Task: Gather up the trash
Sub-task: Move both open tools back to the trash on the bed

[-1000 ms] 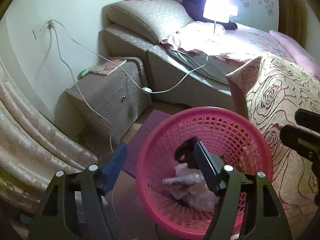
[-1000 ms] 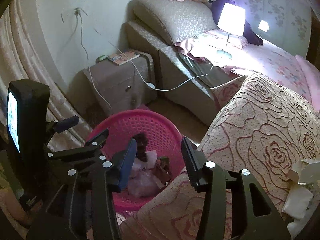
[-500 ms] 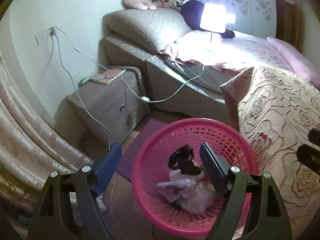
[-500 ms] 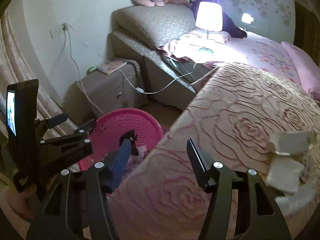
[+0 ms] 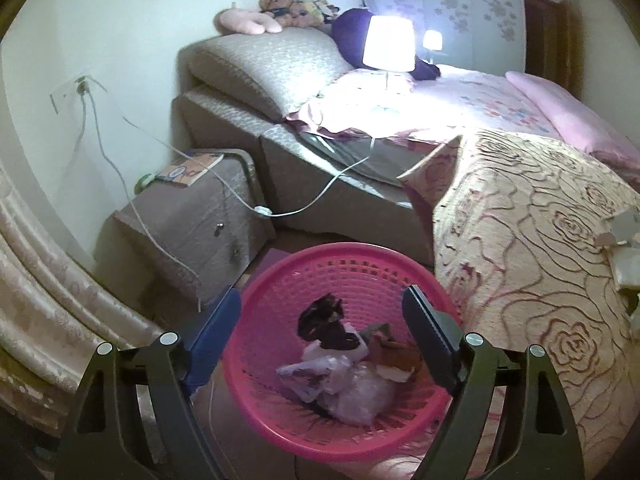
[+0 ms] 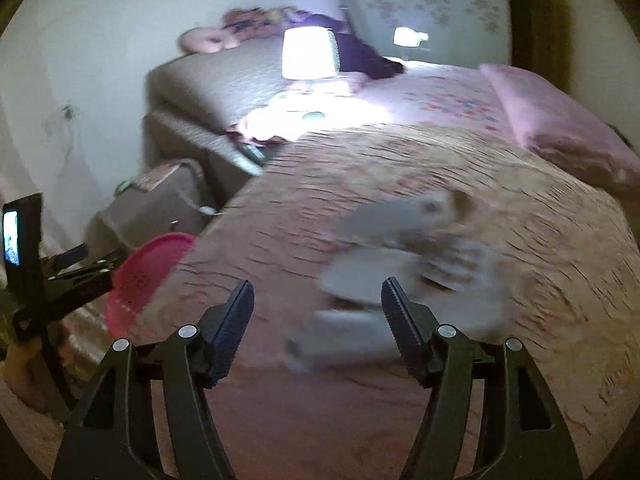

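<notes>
A pink mesh basket (image 5: pixel 352 268) sits on the floor beside the bed and holds crumpled plastic and dark scraps (image 5: pixel 340 364). My left gripper (image 5: pixel 322 332) is open, its jaws straddling the basket's near side from above. My right gripper (image 6: pixel 318 312) is open and empty over the rose-patterned bedspread (image 6: pixel 400 168). Blurred white paper trash (image 6: pixel 404 256) lies on the bedspread just ahead and right of its fingers; it also shows at the right edge of the left wrist view (image 5: pixel 622 248). The basket (image 6: pixel 140 276) shows at the left in the right wrist view.
A brown nightstand (image 5: pixel 192 216) with a book and trailing white cable stands by the wall. A lit lamp (image 5: pixel 388 50) stands on the bed. Curtains (image 5: pixel 48 300) hang at the left. A pink pillow (image 6: pixel 560 136) lies on the bed's far right.
My right gripper has swung right from the basket to over the bedspread, bringing the white trash in front of its fingers. My left gripper stayed over the basket, shifting slightly.
</notes>
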`<state>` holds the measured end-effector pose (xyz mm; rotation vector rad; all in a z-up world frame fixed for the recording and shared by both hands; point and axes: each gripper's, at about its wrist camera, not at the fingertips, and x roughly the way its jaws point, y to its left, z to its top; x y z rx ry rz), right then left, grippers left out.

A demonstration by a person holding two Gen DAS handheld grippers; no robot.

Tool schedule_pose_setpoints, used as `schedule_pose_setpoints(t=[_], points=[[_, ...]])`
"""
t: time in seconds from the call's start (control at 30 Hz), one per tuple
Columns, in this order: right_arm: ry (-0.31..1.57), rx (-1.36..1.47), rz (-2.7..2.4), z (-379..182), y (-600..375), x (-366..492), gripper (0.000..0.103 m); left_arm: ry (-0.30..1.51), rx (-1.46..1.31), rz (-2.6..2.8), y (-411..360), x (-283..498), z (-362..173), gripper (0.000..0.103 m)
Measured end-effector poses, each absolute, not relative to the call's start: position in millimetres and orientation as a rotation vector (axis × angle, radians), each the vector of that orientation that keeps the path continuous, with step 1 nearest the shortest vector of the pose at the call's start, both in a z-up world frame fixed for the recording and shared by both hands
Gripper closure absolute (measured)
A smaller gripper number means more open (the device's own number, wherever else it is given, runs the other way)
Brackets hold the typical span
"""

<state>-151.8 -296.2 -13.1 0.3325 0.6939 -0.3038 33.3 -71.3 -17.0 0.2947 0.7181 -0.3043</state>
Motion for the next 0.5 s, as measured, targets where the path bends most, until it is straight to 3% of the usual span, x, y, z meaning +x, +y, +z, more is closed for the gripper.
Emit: schedule_pose_setpoints(t=[0.5], points=[[0.699,0.39,-0.447,-39.3,-335.1,-203.1,0.039,0.718,0.354,-0.489,-124.7,-13.8,-18.1,0.023]])
